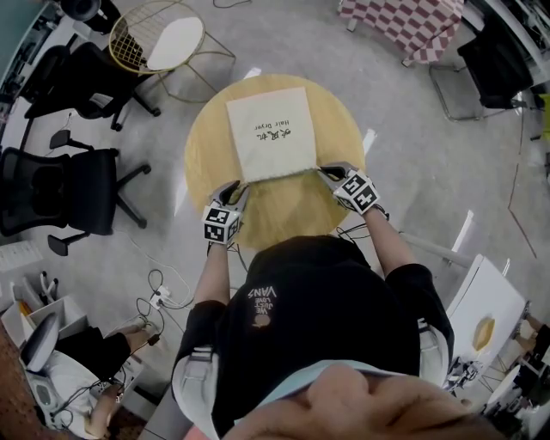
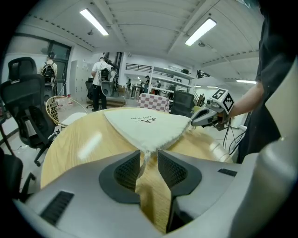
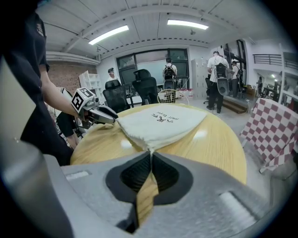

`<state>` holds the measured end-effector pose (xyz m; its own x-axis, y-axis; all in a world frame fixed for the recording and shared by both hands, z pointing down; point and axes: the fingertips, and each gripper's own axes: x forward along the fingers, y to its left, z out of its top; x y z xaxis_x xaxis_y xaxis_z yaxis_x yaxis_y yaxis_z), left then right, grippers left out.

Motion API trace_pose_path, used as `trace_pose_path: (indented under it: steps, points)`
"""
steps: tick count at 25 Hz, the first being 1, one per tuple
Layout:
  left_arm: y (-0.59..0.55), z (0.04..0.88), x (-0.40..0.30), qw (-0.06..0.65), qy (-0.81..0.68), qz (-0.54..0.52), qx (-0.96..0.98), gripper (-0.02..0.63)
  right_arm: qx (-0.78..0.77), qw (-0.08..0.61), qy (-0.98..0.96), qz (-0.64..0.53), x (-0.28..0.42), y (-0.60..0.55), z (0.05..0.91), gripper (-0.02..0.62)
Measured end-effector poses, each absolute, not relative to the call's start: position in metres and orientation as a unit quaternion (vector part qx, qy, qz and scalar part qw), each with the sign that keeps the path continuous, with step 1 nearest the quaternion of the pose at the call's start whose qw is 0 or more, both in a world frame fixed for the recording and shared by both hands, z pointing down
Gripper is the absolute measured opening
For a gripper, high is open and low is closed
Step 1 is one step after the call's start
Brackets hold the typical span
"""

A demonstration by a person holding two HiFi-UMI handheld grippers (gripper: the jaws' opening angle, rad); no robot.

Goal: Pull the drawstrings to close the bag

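Observation:
A cream drawstring bag (image 1: pixel 269 133) with dark print lies flat on the round wooden table (image 1: pixel 206 159). My left gripper (image 1: pixel 237 187) is at the bag's near left corner. Its jaws stand open in the left gripper view (image 2: pixel 149 155), and the thin drawstring (image 2: pixel 145 157) hangs loose in the gap. My right gripper (image 1: pixel 326 172) is at the near right corner. In the right gripper view (image 3: pixel 151 153) its jaws are shut on the drawstring (image 3: pixel 150 148) where the cord leaves the gathered mouth of the bag (image 3: pixel 160 123). Each gripper shows in the other's view, the right gripper (image 2: pixel 205 116) and the left gripper (image 3: pixel 104 115).
Black office chairs (image 1: pixel 60 185) stand to the left of the table. A gold wire chair (image 1: pixel 159 39) is at the far left and a checkered cloth (image 1: pixel 404 21) at the far right. Cables (image 1: pixel 159 296) lie on the floor. People (image 2: pixel 100 83) stand in the background.

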<state>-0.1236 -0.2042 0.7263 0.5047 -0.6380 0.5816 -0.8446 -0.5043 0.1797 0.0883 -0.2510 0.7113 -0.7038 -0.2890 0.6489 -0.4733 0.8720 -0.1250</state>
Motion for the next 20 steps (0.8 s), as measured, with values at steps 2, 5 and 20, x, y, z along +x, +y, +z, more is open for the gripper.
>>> trace_pose_path:
  steps: [2,5,20]
  points:
    - [-0.205,0.727,-0.127,0.225,-0.443,0.235,0.835,0.114,0.209,0.323,-0.912,0.143,0.088,-0.251,0.710,0.006]
    - [-0.205,0.729,-0.128,0.222,-0.438,0.244,0.836,0.114,0.208,0.323,-0.912,0.142,0.089,-0.251,0.709,0.006]
    - [-0.205,0.735,-0.117,0.238,-0.407,0.253,0.845,0.060,0.215,0.321,-0.911,0.142,0.090,-0.255,0.710,0.006]
